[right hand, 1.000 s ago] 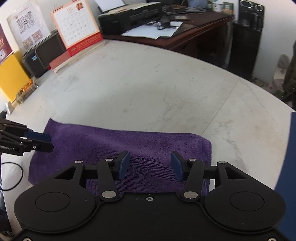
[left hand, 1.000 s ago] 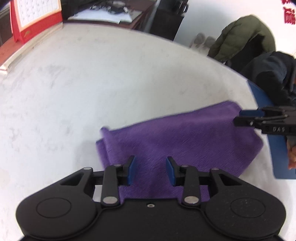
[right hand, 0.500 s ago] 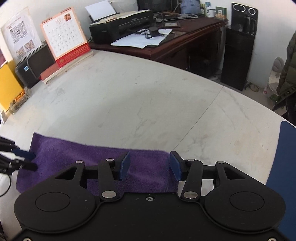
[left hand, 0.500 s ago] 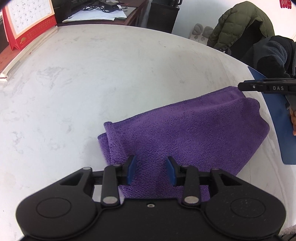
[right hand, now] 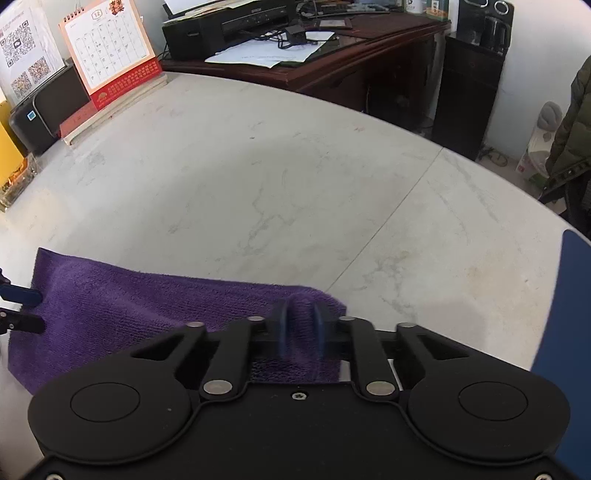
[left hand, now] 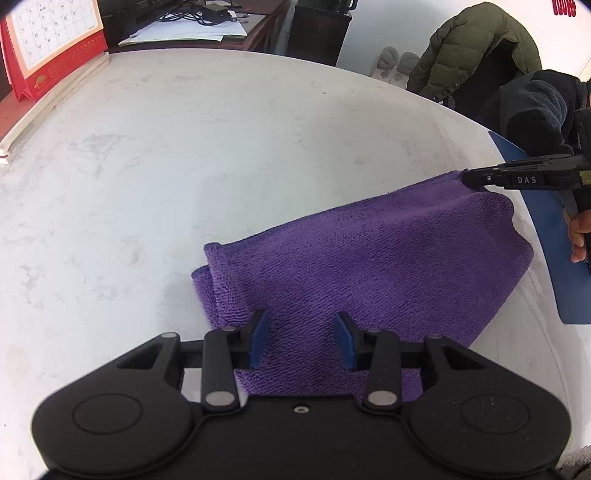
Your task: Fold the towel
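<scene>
A purple towel point(left hand: 369, 266), folded into a long strip, lies on the white marble table point(left hand: 221, 147). My left gripper point(left hand: 301, 341) is open, its blue pads on either side of the towel's near end, above the cloth. My right gripper point(right hand: 301, 332) is closing on the towel's other end point(right hand: 147, 314); its blue pads are blurred and almost together with cloth between them. In the left wrist view the right gripper's fingers point(left hand: 480, 179) pinch the towel's far corner. The left gripper's fingers point(right hand: 22, 306) show at the left edge of the right wrist view.
A blue board point(left hand: 554, 258) lies by the table's right edge. A red desk calendar point(right hand: 110, 55) and a black box point(right hand: 48, 110) stand at the far left. A dark desk with a printer point(right hand: 229, 26) is beyond the table. Jackets point(left hand: 480, 55) hang at the right.
My right gripper's jaws have swung from wide open to nearly shut on the towel's end. The left gripper stays open over its end.
</scene>
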`<action>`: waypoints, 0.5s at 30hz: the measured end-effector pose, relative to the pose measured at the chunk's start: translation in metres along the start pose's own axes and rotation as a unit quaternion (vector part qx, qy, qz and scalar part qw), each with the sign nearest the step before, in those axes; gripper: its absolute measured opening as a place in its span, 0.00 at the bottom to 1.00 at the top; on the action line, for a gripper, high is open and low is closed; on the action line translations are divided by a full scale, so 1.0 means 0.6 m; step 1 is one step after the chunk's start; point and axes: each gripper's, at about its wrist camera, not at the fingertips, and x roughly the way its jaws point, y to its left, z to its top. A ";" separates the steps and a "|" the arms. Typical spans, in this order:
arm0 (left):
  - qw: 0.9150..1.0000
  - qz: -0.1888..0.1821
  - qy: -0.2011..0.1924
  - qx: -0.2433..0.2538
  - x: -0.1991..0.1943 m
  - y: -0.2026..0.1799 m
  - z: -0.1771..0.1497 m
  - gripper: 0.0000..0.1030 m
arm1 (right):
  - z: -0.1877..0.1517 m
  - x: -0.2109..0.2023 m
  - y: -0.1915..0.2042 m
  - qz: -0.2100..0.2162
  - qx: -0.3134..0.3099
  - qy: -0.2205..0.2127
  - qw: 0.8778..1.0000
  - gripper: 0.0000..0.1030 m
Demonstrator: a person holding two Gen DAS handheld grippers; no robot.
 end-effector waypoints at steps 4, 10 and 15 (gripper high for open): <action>1.000 -0.001 0.000 0.001 -0.001 0.000 0.000 0.37 | 0.004 -0.007 0.000 -0.005 -0.014 -0.007 1.000 0.06; 1.000 -0.001 0.000 0.004 -0.001 -0.001 -0.001 0.37 | 0.011 -0.002 0.000 -0.015 -0.020 -0.018 1.000 0.06; 1.000 -0.002 -0.001 0.002 -0.003 0.000 -0.002 0.37 | 0.006 0.007 -0.003 -0.026 -0.020 -0.029 0.999 0.12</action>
